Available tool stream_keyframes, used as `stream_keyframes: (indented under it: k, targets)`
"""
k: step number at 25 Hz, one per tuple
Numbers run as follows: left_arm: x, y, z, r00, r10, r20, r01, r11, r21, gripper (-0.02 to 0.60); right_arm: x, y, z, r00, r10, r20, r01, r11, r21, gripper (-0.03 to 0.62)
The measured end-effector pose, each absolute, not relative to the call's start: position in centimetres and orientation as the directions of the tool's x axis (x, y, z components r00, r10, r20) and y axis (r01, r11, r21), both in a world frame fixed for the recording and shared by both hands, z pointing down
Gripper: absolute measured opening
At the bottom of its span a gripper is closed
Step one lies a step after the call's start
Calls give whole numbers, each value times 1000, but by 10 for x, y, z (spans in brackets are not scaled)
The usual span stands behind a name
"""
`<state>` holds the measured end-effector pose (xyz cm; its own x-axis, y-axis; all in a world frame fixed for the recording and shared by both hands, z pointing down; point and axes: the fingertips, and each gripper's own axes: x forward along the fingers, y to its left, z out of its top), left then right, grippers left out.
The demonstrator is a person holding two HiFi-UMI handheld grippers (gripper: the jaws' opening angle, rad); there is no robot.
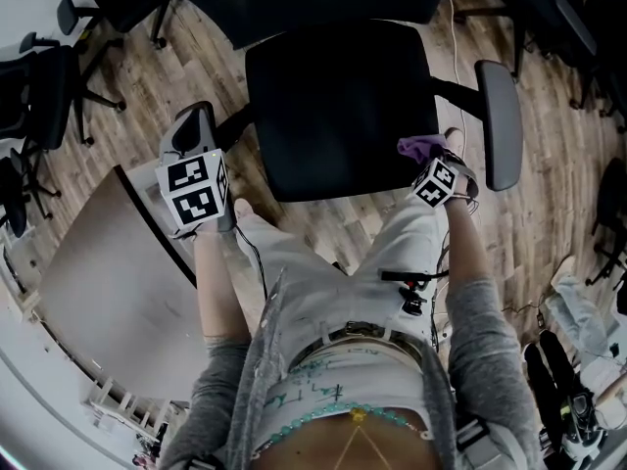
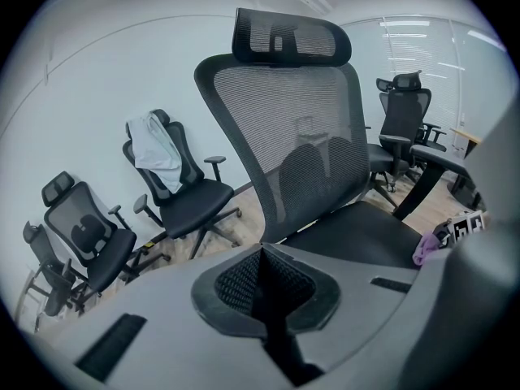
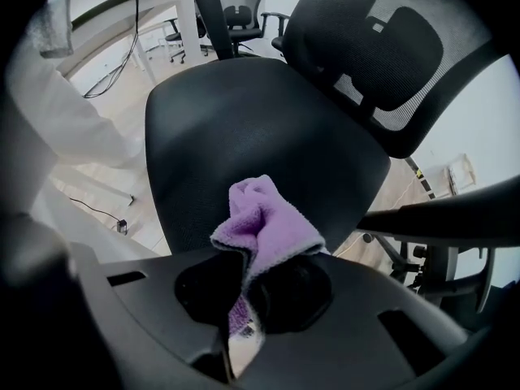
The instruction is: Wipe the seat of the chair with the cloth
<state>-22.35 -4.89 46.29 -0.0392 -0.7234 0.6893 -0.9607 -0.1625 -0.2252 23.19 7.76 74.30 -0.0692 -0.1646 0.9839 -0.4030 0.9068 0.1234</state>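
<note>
A black office chair stands in front of me, its seat (image 1: pixel 338 106) wide and bare. My right gripper (image 1: pixel 438 170) hovers at the seat's front right corner, shut on a bunched purple cloth (image 1: pixel 421 147). In the right gripper view the cloth (image 3: pixel 264 226) sticks up between the jaws above the seat (image 3: pixel 252 136). My left gripper (image 1: pixel 211 169) hangs off the seat's left side by the left armrest (image 1: pixel 188 130), its jaws closed with nothing in them. From the left gripper view the mesh backrest (image 2: pixel 284 136) and the seat (image 2: pixel 357 234) show ahead of the left gripper (image 2: pixel 264 287).
The right armrest (image 1: pixel 502 120) juts out beside the cloth. A pale curved table (image 1: pixel 108 302) lies to my left. Other office chairs (image 2: pixel 175 185) stand along the wall, one with a white garment (image 2: pixel 154 149) draped over it. Wood floor (image 1: pixel 323 218) surrounds the chair.
</note>
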Motion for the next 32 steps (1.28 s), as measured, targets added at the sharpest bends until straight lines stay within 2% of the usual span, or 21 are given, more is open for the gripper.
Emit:
stream_keyframes:
  k: [7, 11, 15, 21, 26, 32]
  targets:
    - [-224, -48, 463, -35, -726, 687, -961, -164, -222, 8, 229, 78, 736, -65, -196, 978, -433, 889, 149, 48]
    - [-223, -46, 463, -36, -726, 687, -962, -162, -221, 8, 202, 82, 715, -189, -230, 955, -388, 911, 143, 48]
    - [-223, -48, 463, -38, -729, 683, -959, -166, -231, 8, 130, 97, 681, -372, -211, 904, -192, 970, 147, 48]
    - [-224, -48, 463, -38, -728, 684, -959, -166, -229, 8, 5, 135, 652, -568, -79, 819, 92, 983, 158, 48]
    - [-224, -48, 462, -37, -729, 684, -959, -166, -228, 8, -65, 170, 654, -604, 41, 796, 262, 953, 150, 48]
    - [-223, -49, 461, -36, -728, 684, -960, -166, -227, 8, -114, 200, 674, -578, 130, 806, 406, 902, 146, 48]
